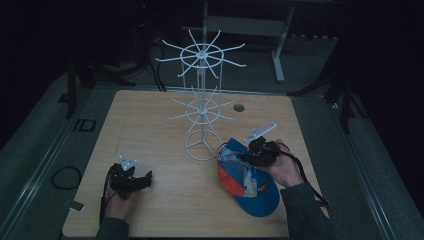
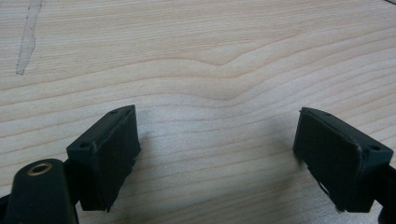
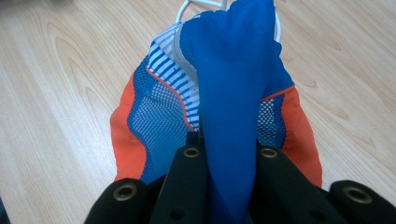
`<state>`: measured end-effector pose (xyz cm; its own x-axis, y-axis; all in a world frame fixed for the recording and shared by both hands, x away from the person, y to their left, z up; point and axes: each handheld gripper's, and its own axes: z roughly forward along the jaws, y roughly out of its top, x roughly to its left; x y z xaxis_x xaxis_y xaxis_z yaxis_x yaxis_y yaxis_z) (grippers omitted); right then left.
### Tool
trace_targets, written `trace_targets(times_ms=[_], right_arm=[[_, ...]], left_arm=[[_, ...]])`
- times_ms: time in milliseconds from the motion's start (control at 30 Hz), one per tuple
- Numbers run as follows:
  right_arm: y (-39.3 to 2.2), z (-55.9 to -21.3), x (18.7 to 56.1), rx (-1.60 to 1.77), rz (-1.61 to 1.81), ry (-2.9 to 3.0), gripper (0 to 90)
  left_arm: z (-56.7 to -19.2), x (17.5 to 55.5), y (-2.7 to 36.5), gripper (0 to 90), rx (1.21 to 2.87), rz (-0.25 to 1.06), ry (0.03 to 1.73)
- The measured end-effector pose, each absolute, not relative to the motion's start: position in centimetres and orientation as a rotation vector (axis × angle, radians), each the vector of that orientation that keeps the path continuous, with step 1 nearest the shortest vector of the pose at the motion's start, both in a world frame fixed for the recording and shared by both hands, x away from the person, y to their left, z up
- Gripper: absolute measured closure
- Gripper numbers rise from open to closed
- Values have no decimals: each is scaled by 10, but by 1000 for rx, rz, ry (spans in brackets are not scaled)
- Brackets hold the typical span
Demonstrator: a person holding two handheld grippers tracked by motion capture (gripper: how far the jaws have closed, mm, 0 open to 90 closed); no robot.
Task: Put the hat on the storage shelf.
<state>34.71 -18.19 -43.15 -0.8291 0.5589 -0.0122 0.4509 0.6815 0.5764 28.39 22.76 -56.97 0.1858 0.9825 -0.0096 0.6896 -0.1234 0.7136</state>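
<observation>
A blue cap (image 1: 247, 180) with orange and striped mesh panels lies on the wooden table (image 1: 165, 120) at the front right. My right gripper (image 1: 245, 157) is shut on a fold of the cap's blue fabric (image 3: 231, 116), which stands up between the jaws in the right gripper view. A white wire display stand (image 1: 201, 100) with two tiers of radiating hooks rises at the table's middle; its ring base (image 3: 196, 4) lies just beyond the cap. My left gripper (image 1: 134, 181) rests at the front left, open, with bare wood (image 2: 215, 70) between its jaws.
A round cable hole (image 1: 238, 107) sits in the table behind the stand. Dark floor, cables and a grey table leg (image 1: 279, 60) surround the table. A black cable loop (image 1: 65, 176) lies off the left edge.
</observation>
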Motion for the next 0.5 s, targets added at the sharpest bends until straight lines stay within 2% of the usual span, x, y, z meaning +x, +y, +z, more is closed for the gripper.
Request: trace_targets(times_ms=[500], right_arm=[[-191,-412,337,785,920,2648,882]], left_arm=[[-570,284,228,147,1881,644,1566]])
